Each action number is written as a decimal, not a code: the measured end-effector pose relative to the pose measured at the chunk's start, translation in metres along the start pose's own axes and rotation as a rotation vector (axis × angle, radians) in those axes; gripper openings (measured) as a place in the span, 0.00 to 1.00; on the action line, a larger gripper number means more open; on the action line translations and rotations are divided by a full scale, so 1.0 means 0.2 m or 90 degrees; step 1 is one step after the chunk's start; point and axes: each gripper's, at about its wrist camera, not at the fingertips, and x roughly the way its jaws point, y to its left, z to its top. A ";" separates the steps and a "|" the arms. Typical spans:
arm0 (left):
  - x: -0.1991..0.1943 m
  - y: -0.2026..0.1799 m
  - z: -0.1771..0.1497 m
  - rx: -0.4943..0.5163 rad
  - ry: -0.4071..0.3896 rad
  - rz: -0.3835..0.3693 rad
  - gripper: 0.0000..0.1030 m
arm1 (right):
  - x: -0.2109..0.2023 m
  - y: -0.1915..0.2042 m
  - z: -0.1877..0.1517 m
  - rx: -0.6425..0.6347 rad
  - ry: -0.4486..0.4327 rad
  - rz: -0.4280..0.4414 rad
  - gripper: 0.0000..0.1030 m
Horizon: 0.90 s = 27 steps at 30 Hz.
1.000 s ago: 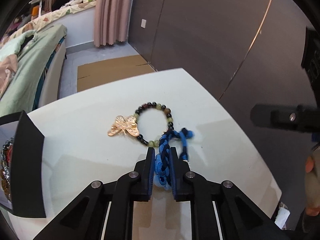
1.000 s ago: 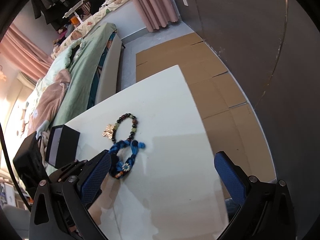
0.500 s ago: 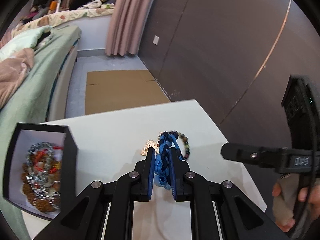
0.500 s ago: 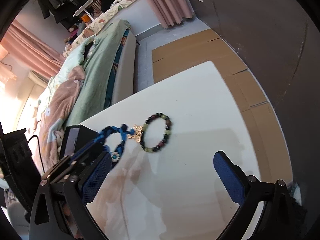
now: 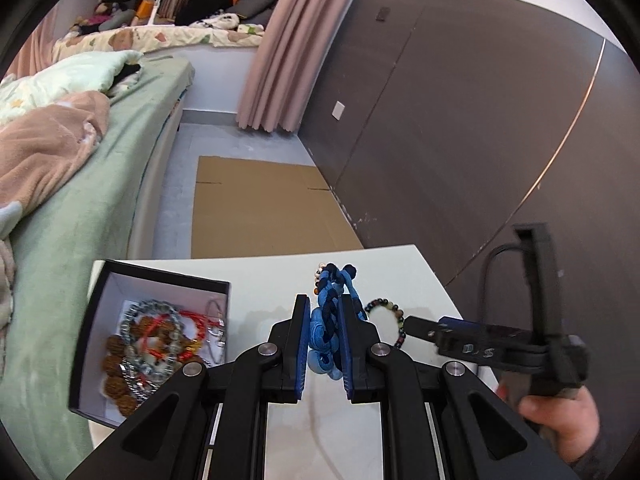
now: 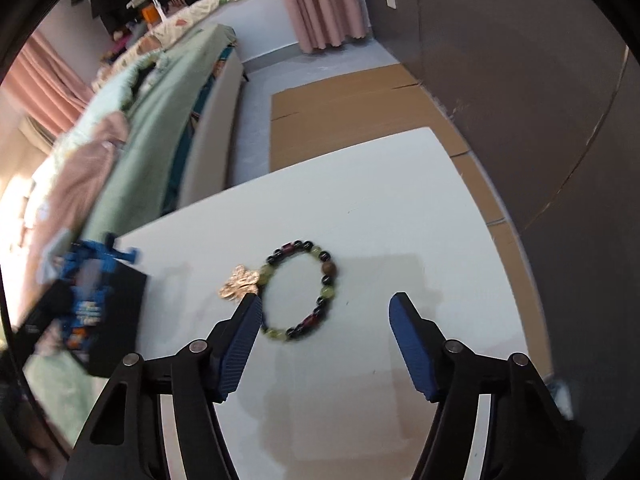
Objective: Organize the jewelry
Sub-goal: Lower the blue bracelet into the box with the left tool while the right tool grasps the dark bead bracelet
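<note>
A white desk [image 6: 400, 208] stands beside a bed. The left gripper [image 5: 323, 344] has its fingers clamped on a blue braided cord bracelet [image 5: 328, 320], held above the desk. An open black jewelry box [image 5: 96, 336] already holding several bracelets lies to the left of it. The right gripper [image 6: 324, 324] points down at a beaded bracelet [image 6: 304, 292] with a gold butterfly charm [image 6: 239, 282], lying flat just ahead of the fingers, toward the left one; the fingers are closing with nothing between them. Only the left view shows inside the box; only the right view shows the whole beaded ring.
</note>
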 end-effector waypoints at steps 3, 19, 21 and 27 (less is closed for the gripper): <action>-0.04 0.06 0.02 -0.013 -0.010 0.004 0.14 | 0.07 0.05 0.00 -0.028 0.011 -0.041 0.49; -0.20 0.34 0.06 -0.084 -0.023 0.045 0.14 | -0.15 0.12 0.03 -0.034 -0.047 0.084 0.09; -0.20 0.38 0.05 -0.106 -0.012 0.038 0.14 | -0.20 0.15 0.03 -0.033 -0.060 0.114 0.09; -0.16 0.50 0.04 -0.156 0.036 0.041 0.16 | -0.31 0.28 0.01 -0.041 -0.098 0.184 0.09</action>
